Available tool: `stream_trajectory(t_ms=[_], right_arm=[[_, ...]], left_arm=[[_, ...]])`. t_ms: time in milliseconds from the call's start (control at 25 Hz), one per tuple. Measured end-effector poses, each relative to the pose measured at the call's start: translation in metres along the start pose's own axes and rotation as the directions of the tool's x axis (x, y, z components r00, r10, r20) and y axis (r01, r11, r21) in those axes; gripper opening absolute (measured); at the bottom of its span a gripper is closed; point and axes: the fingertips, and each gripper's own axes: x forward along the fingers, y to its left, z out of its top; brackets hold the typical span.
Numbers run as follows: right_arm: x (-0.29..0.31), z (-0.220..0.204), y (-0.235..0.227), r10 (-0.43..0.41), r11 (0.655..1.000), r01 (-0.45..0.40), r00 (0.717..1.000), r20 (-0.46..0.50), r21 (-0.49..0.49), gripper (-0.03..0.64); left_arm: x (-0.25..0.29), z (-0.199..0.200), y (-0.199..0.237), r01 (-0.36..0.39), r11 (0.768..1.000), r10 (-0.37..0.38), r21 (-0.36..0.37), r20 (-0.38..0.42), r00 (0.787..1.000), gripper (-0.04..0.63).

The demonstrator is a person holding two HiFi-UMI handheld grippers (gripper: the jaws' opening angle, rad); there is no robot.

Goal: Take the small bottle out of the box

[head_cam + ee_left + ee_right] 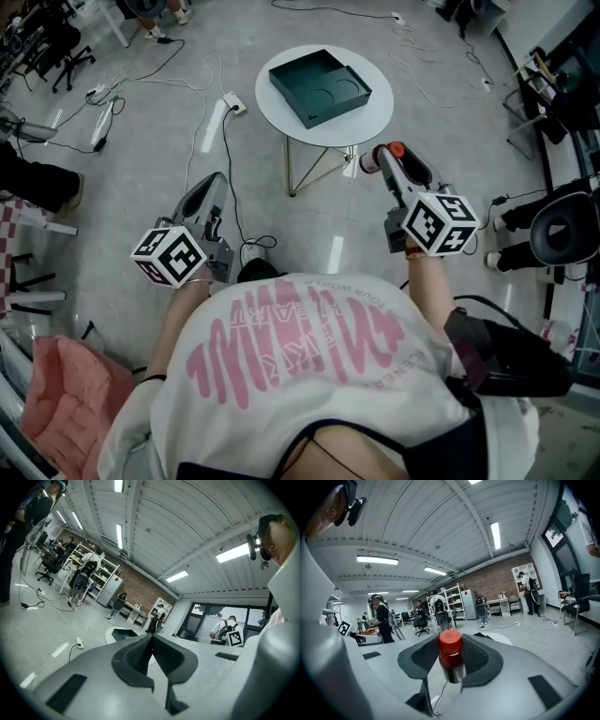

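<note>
The small bottle (394, 149), dark with a red cap, sits upright between the pads of my right gripper (381, 157), which is shut on it. It hangs in the air off the near right side of the round white table (375, 117). In the right gripper view the bottle (451, 665) fills the gap between the jaws of that gripper (450, 654). The dark green box (319, 88) lies open on the table with two round hollows showing. My left gripper (217, 180) is lower left of the table over the floor, jaws together on nothing (151, 640). The box (123, 633) shows small beyond its jaws.
Cables and a power strip (232, 103) trail over the grey floor left of the table. An office chair (564, 231) stands at the right and a pink cloth (66, 394) lies at the lower left. People and shelves (89, 576) fill the far room.
</note>
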Motion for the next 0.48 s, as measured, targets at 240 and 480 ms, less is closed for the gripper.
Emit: stream_trajectory(t_ms=[240,480], right_arm=[[-0.019,-0.011,-0.002,0.004,1.0,-0.004,1.0,0.003,-0.008,0.143],[-0.026,-0.012,0.002,0.026,1.0,-0.026,1.0,0.006,-0.008,0.143]], left_arm=[[-0.017,-0.016,-0.014,-0.012,1.0,0.012,0.013,-0.004,1.0,0.008],[-0.029,-0.015,-0.022,-0.033,0.999,0.032,0.021,0.01,0.999,0.008]])
